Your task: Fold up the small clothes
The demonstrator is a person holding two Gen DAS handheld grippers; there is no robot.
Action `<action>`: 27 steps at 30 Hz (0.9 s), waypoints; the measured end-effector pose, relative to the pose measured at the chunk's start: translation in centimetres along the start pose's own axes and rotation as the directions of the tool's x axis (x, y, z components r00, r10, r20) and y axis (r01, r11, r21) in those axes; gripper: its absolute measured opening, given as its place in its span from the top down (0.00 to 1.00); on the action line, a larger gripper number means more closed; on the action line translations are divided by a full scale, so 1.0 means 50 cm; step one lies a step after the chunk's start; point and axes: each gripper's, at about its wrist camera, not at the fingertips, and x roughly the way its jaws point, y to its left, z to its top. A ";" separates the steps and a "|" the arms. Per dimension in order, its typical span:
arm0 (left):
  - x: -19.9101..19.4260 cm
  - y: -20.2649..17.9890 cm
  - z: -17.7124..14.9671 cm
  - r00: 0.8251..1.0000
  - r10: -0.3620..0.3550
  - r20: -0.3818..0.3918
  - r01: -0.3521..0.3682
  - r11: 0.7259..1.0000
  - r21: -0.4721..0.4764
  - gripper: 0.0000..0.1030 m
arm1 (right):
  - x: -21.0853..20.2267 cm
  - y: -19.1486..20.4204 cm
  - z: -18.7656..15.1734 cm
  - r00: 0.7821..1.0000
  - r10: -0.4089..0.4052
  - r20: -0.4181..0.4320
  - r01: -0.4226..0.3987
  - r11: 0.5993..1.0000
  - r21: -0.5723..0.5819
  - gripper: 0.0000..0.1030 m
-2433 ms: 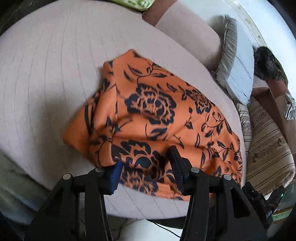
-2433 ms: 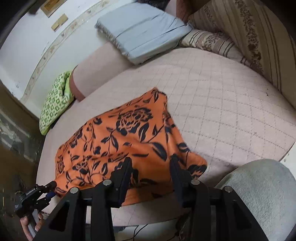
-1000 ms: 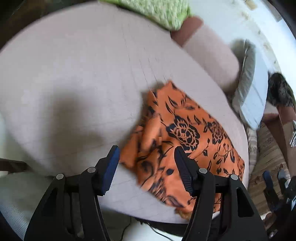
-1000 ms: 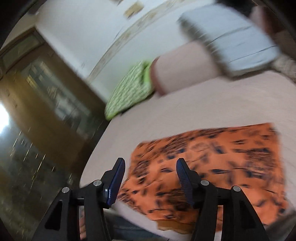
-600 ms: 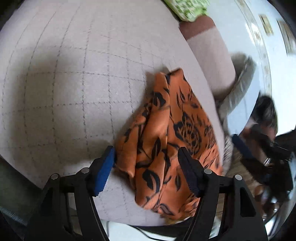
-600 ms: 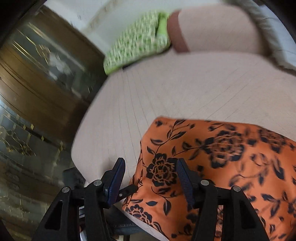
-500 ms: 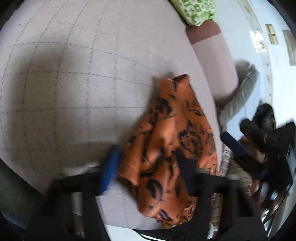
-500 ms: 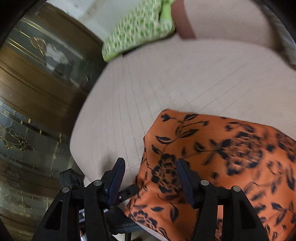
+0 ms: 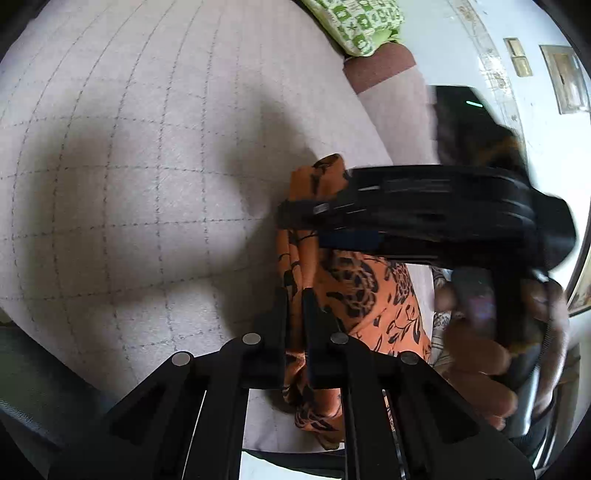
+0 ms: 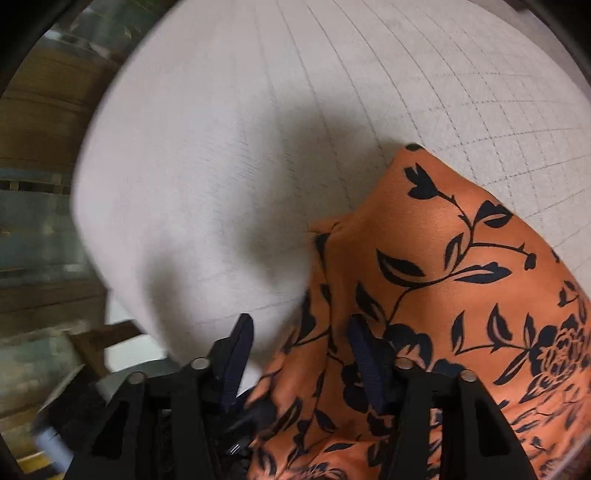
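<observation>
An orange garment with a black flower print lies on the pale quilted cushion. My left gripper is shut on the garment's near edge, a fold of cloth pinched between the jaws. My right gripper is open, its jaws astride the garment's left edge, with cloth between and under them. The garment fills the lower right of the right wrist view. In the left wrist view the right gripper reaches across the garment from the right, blurred, held by a hand.
A green patterned pillow lies at the cushion's far end by a brown and pink bolster. The cushion's left edge drops off to a wooden floor and furniture. A white wall is at the right.
My left gripper has closed on the garment's near edge. My right gripper has swung down and left onto the garment's left edge, still open, and now crosses the left wrist view.
</observation>
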 end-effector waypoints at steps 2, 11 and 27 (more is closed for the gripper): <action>-0.001 -0.010 0.001 1.000 -0.005 -0.004 0.005 1.000 0.009 0.94 | 0.024 0.003 0.008 0.998 -0.056 -0.031 0.056 0.998 0.001 0.60; -0.022 -0.100 -0.021 0.998 -0.066 0.025 0.062 0.988 0.141 0.95 | -0.007 -0.001 -0.036 0.994 -0.079 0.079 0.081 0.997 -0.020 0.87; -0.041 -0.560 -0.324 0.994 -0.110 -0.011 0.085 0.701 0.708 0.95 | -0.370 -0.338 -0.522 0.619 0.340 0.708 -0.472 0.882 -0.011 0.87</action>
